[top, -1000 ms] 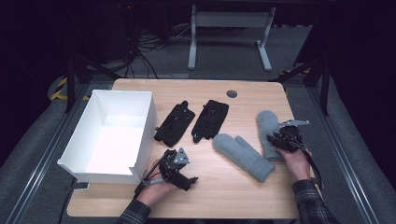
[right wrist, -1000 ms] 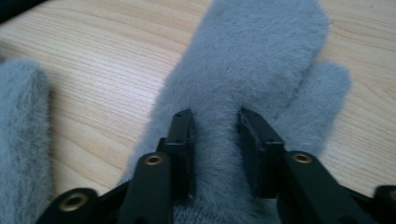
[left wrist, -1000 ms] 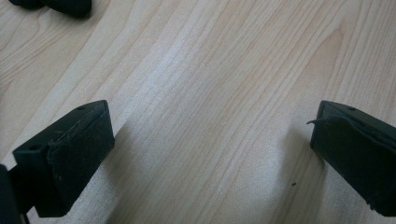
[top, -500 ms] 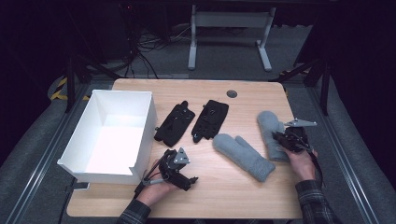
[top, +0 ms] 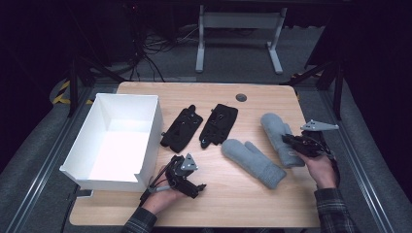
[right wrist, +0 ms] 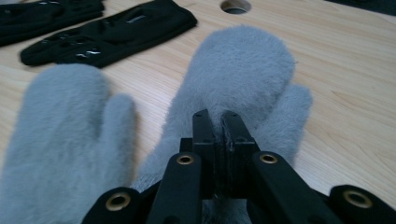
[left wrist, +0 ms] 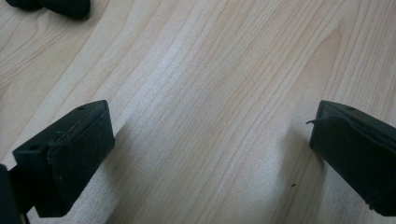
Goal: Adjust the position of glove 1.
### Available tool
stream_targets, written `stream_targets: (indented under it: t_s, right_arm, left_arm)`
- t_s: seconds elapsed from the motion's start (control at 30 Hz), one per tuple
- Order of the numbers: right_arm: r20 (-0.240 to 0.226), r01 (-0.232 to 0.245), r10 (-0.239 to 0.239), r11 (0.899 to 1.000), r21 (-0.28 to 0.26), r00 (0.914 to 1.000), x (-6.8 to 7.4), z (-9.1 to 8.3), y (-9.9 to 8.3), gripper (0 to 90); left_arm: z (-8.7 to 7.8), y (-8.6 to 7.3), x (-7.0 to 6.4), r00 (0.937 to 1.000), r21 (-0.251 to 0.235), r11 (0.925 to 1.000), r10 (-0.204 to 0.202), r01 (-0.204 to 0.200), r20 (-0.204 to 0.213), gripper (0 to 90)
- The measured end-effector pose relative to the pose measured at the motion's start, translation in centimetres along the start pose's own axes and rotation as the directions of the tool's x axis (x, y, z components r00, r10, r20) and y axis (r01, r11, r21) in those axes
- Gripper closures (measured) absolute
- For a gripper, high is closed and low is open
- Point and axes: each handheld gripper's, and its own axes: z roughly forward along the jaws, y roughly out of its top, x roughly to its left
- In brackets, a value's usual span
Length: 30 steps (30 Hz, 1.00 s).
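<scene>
Two grey fleece mittens lie at the right of the wooden table. My right gripper is at the cuff end of the right mitten, its jaws shut with the fleece pinched at their tips. The other mitten lies just left of it, fingers pointing toward the table's middle. Near the front edge, a hand rests my left gripper low on the table; its jaws stand wide open over bare wood with nothing between them.
A pair of black gloves lies side by side at the table's centre. An open white box stands at the left edge, close to the left gripper. A cable hole sits at the back.
My right gripper has shifted a little right and toward the person while staying at the right mitten's cuff. The left gripper has stayed still.
</scene>
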Motion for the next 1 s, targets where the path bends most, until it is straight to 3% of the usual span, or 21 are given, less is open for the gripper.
stream_targets:
  t_s: [0.27,0.47,0.77,1.0]
  right_arm:
    - [-0.084,0.047,-0.048,0.999,-0.017,0.9953,1.5,-0.5,0.9,86.2]
    - [-0.153,0.072,-0.076,0.997,-0.027,0.9854,2.4,-0.5,1.1,86.2]
    - [-0.257,0.145,-0.154,0.988,-0.054,0.9542,4.3,-0.8,1.8,86.3]
    - [-0.334,0.206,-0.212,0.977,-0.053,0.9186,5.3,-0.3,2.2,86.3]
  left_arm:
    - [0.0,0.0,0.0,1.0000,0.001,1.0000,-0.001,0.001,-0.002,0.2]
    - [0.1,0.1,0.0,1.0000,0.000,1.0000,0.002,-0.002,-0.001,0.3]
    - [0.1,0.1,0.0,1.0000,-0.001,1.0000,0.000,0.000,0.002,0.4]
    - [0.1,0.1,0.0,1.0000,-0.001,1.0000,-0.002,0.002,0.003,0.4]
